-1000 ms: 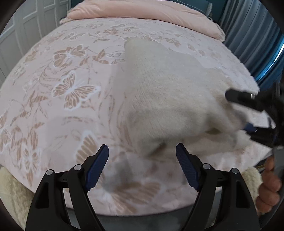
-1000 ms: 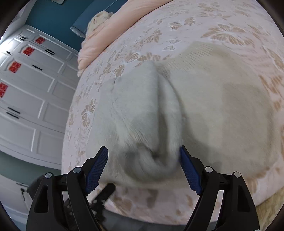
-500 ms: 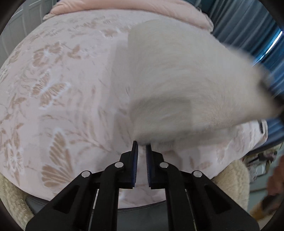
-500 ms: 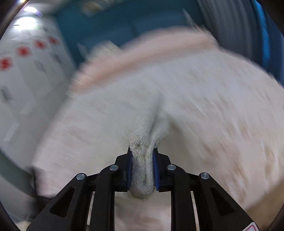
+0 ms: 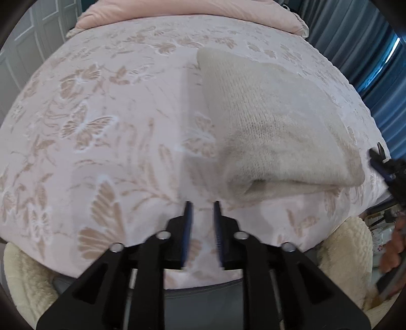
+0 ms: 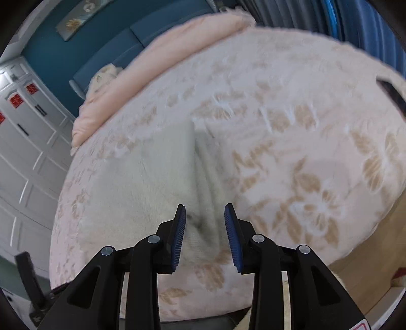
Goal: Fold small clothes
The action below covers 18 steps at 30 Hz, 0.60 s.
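Observation:
A cream knitted garment [image 5: 274, 132] lies folded over on the pink butterfly-patterned bed cover [image 5: 101, 142]. My left gripper [image 5: 202, 210] is slightly open and empty, just short of the garment's near left corner. In the right wrist view the same garment [image 6: 152, 177] lies with its folded edge running toward me. My right gripper [image 6: 205, 218] is open around the garment's near edge, with the cloth between the blue pads and not pinched. The right gripper also shows at the far right of the left wrist view [image 5: 383, 162].
A pink pillow [image 5: 192, 10] lies at the head of the bed. Blue curtains [image 5: 355, 40] hang at the right. White cabinet doors [image 6: 22, 142] stand to the left. A cream fleecy blanket [image 5: 350, 241] hangs below the bed's near edge.
Both grippers closed on the garment's near edge, lifted and carried it over, and have now opened. The garment lies folded and both grippers have drawn back a little.

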Each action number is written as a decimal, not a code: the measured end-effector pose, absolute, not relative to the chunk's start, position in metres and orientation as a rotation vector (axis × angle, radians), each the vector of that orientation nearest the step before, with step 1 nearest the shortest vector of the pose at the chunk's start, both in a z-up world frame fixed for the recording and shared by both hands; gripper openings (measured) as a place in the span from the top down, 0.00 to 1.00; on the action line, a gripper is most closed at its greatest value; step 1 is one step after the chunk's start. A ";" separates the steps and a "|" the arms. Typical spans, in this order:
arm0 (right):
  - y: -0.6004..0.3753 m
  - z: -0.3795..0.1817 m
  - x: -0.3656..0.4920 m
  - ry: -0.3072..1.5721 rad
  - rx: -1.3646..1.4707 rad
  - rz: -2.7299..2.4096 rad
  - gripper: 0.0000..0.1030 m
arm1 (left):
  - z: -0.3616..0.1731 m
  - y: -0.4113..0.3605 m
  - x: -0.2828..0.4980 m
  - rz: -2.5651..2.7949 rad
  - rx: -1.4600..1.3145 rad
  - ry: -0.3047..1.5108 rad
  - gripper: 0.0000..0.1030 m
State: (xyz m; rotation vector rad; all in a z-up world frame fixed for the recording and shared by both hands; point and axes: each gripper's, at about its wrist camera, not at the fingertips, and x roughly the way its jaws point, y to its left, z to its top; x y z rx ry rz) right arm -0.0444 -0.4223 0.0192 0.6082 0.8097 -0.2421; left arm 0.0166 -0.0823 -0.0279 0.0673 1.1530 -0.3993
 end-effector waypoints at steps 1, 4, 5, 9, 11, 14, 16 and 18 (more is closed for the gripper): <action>-0.413 0.034 -0.042 0.787 0.610 -0.172 0.69 | -0.027 -0.078 0.015 -0.393 0.055 1.150 0.70; -0.366 0.068 -0.017 0.775 0.552 0.007 0.70 | -0.026 -0.068 0.015 -0.371 0.025 1.147 0.67; -0.353 0.073 -0.009 0.773 0.531 0.040 0.70 | -0.025 -0.067 0.014 -0.369 0.021 1.146 0.66; -0.292 0.049 0.038 0.875 0.441 0.146 0.71 | -0.015 -0.058 0.014 -0.361 0.014 1.120 0.50; -0.260 -0.021 0.064 1.111 0.338 0.136 0.72 | -0.009 -0.053 0.012 -0.343 0.013 1.093 0.47; -0.247 -0.049 0.051 1.120 0.320 0.190 0.76 | -0.003 -0.048 0.015 -0.337 -0.005 1.088 0.47; -0.258 -0.021 0.041 1.100 0.342 0.191 0.77 | -0.001 -0.046 0.017 -0.346 -0.021 1.085 0.47; -0.287 0.011 0.032 1.004 0.411 0.172 0.77 | 0.002 -0.050 0.020 -0.362 -0.037 1.083 0.47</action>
